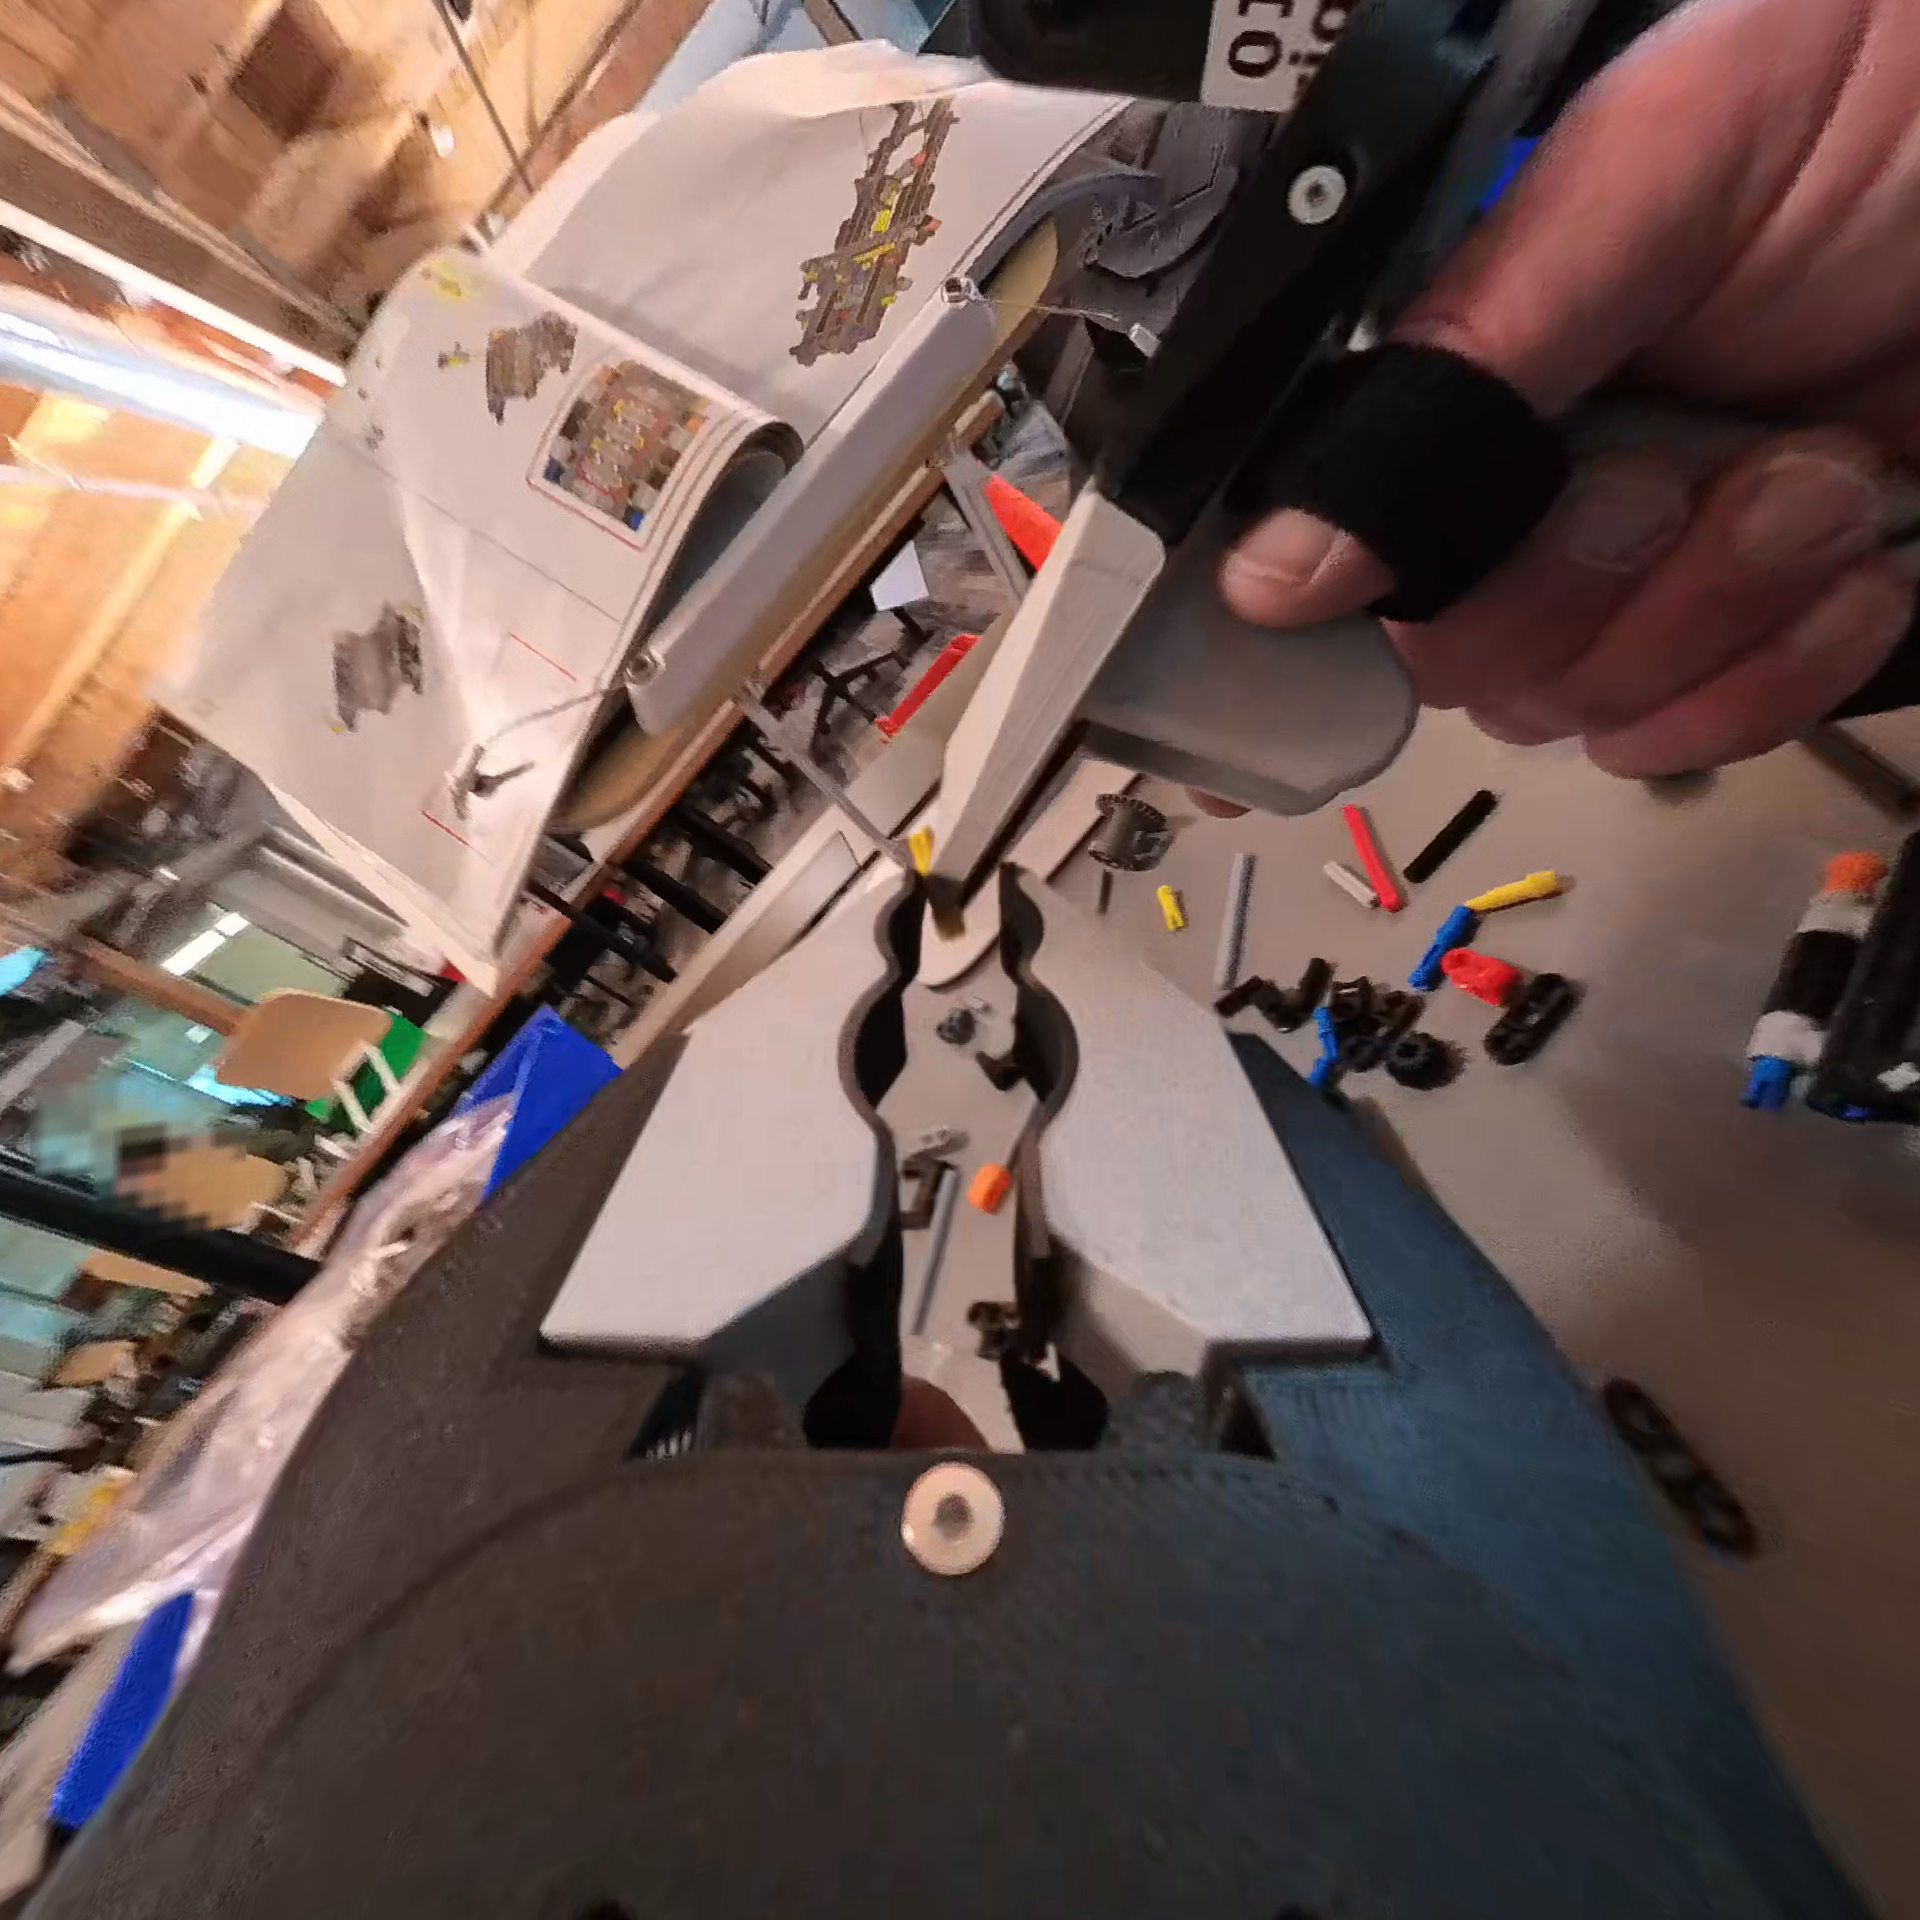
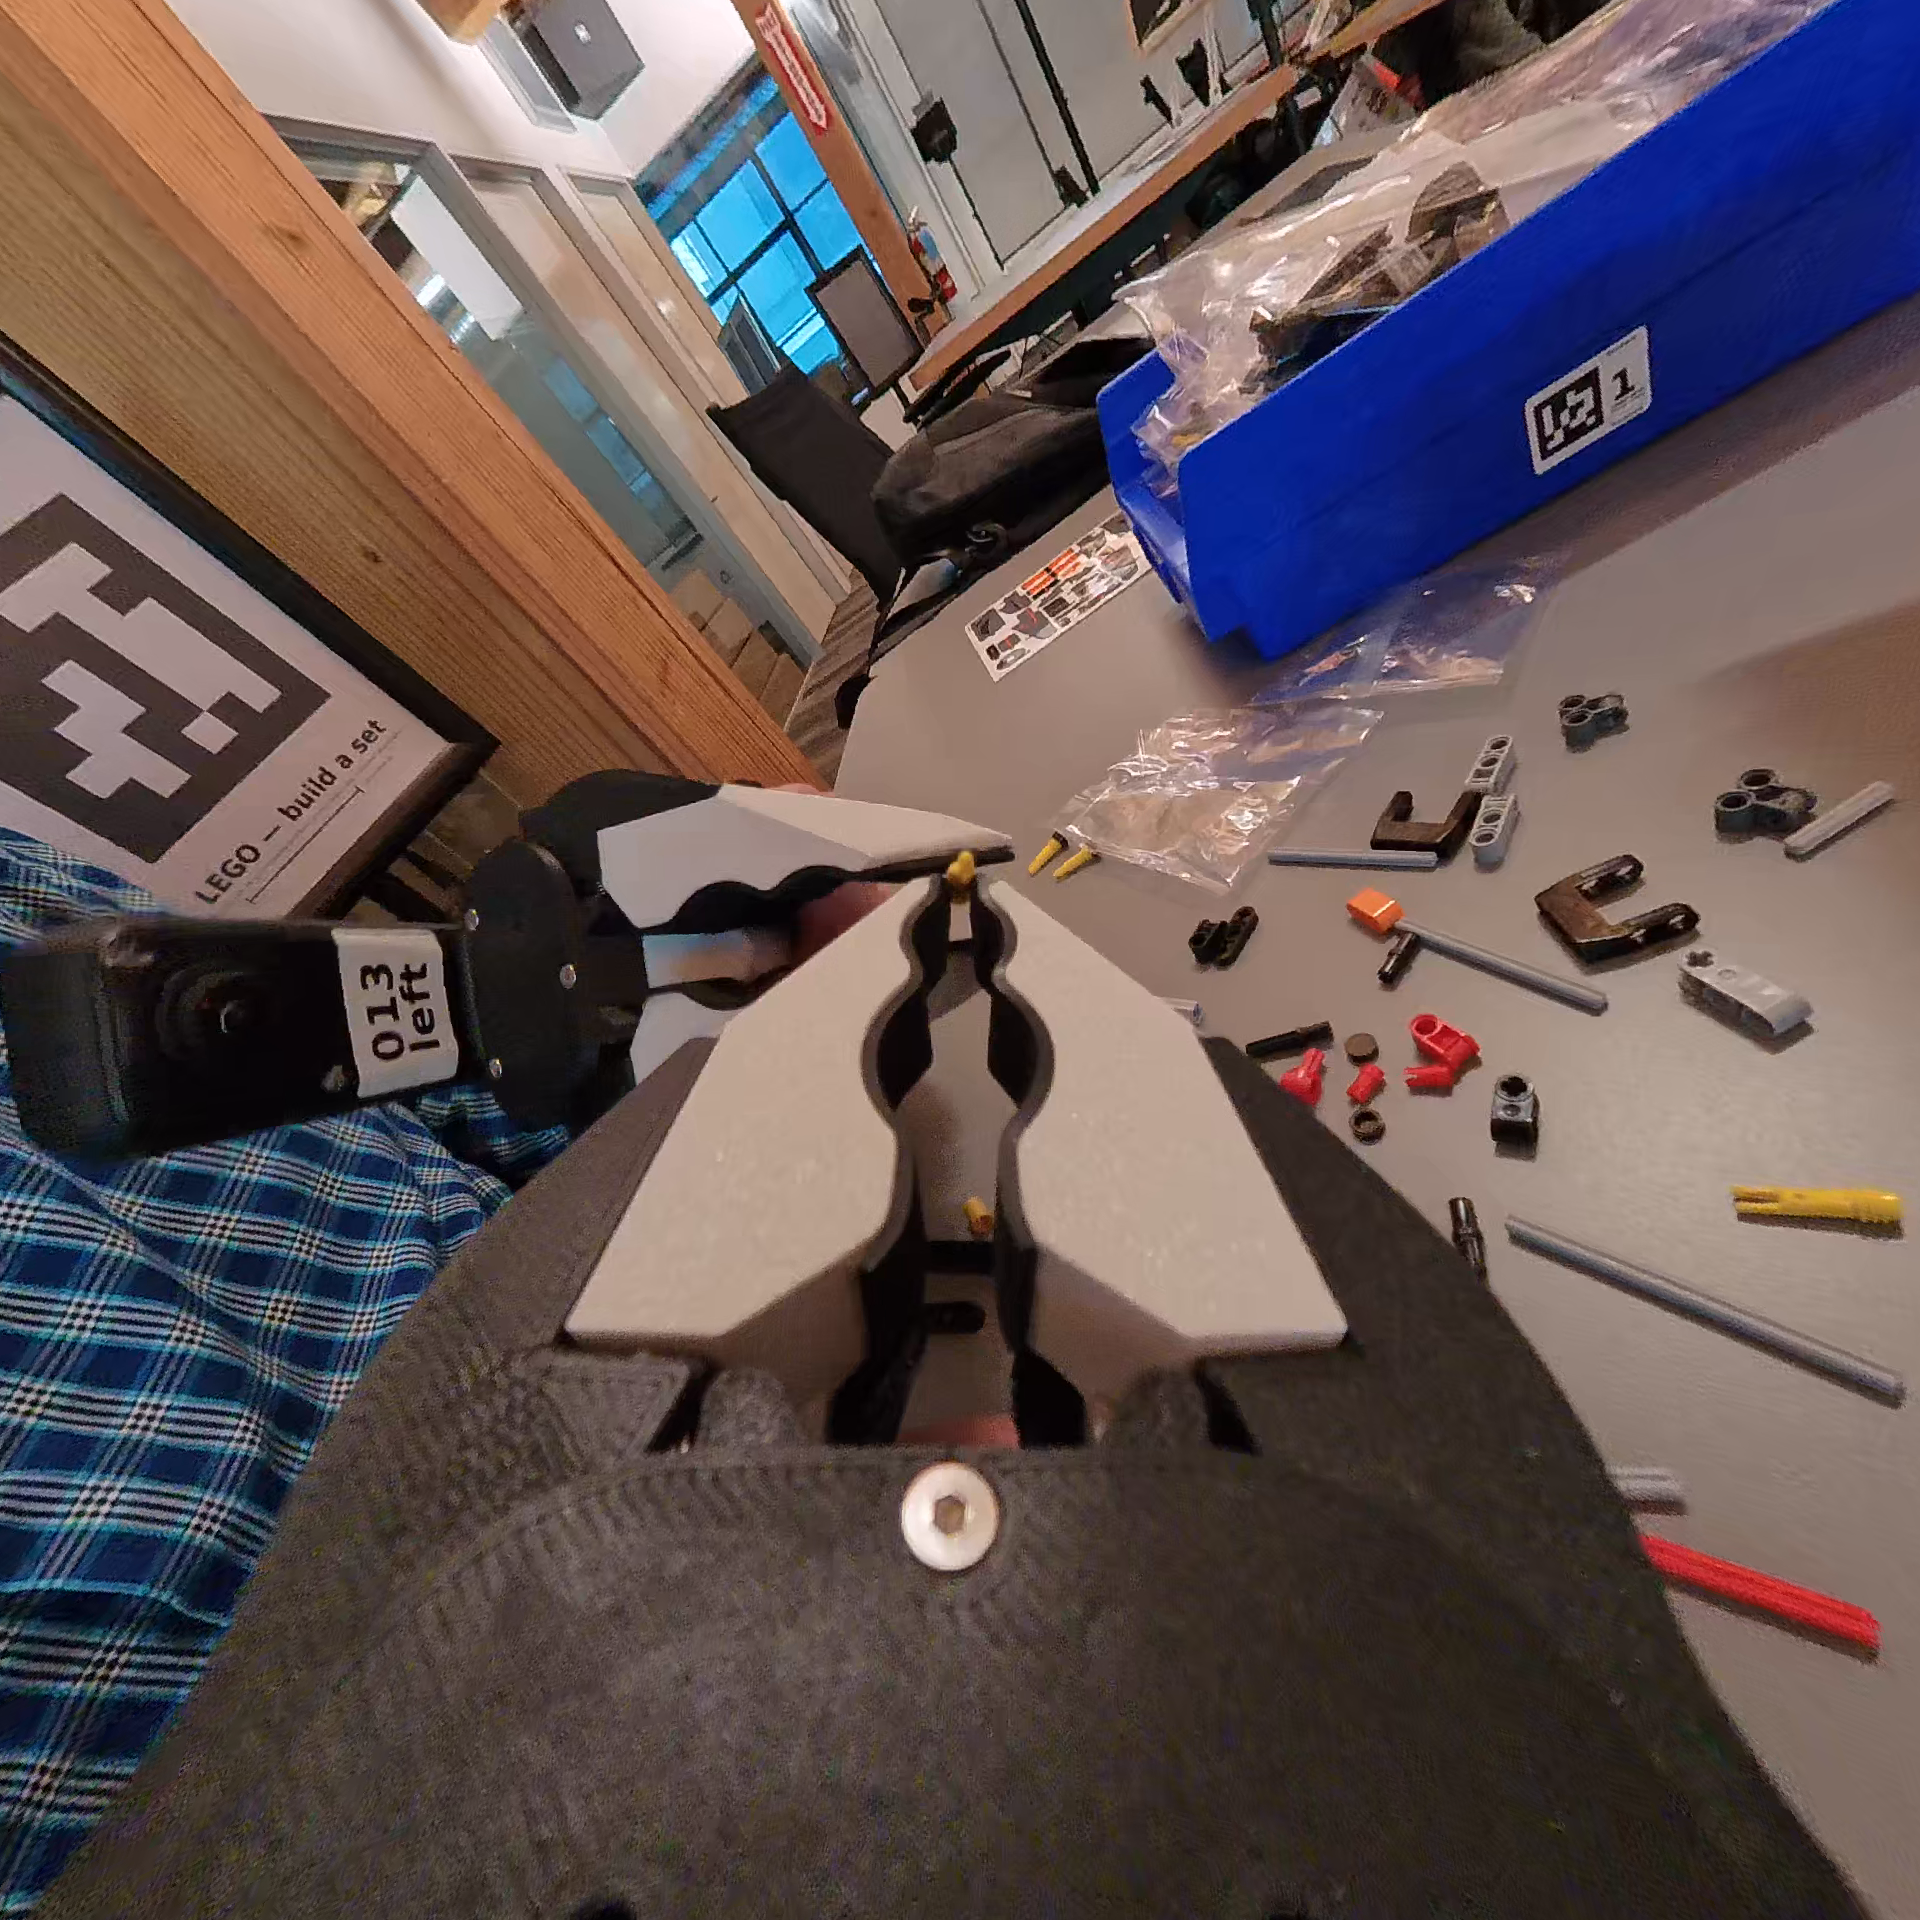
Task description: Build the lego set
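1. The grey counter (image 2: 1714,1122) spreads ahead and to the right of both grippers, strewn with loose lego pieces.
2. A blue bin (image 2: 1475,416) holding clear bags of parts sits well ahead and to the right of the right gripper.
3. An open instruction booklet (image 1: 582,436) stands propped up ahead and to the left of the left gripper.
4. The left gripper (image 1: 956,894) is nearly closed, its tips pinching a small yellow pin (image 1: 921,852) with a dark part under it.
5. The right gripper (image 2: 961,894) is also nearly closed, and its tips meet the same yellow pin (image 2: 962,869) from the other side.
6. Red, yellow, blue and black pieces (image 1: 1455,966) lie to the right of the left gripper.
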Motion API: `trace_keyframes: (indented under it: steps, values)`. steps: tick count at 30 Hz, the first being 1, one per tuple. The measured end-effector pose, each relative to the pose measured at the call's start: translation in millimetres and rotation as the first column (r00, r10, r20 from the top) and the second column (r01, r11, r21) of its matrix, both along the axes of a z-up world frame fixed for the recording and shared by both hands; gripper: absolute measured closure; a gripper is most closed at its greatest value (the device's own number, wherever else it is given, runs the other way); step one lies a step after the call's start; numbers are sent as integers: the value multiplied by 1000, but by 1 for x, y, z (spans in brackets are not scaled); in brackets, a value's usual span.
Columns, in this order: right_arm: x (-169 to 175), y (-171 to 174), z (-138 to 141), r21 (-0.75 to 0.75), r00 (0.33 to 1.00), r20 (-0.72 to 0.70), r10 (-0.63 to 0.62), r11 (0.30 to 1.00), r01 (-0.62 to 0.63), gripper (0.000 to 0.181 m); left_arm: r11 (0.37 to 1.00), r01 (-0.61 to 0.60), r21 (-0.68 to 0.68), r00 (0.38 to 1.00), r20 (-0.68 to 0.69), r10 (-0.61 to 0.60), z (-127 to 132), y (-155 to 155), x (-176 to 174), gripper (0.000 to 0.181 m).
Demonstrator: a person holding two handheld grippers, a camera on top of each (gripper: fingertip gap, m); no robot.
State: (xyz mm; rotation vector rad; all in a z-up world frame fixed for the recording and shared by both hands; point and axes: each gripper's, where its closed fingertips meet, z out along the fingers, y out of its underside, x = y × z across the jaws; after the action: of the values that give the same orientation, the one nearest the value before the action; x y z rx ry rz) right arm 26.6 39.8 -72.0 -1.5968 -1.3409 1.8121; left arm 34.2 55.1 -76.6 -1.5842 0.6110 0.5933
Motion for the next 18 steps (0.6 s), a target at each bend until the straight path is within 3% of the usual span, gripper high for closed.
trace_keyframes:
  steps: [4, 10, 18]
  values:
    - [0, 2, -2, 4, 1000, 18, -11, 1000, 11, 179, 1000, 7, 6, 990, -138, -7, 0, 3, 0, 170]
    - [1, 2, -2, 30, 1000, 12, -16, 999, 16, 178, 999, 48, 1, 992, -113, -48, -1, 2, 1, 172]
    - [2, 1, -6, 52, 999, 33, -6, 999, 5, 179, 997, 73, -21, 979, -190, -76, -6, 1, 2, 174]
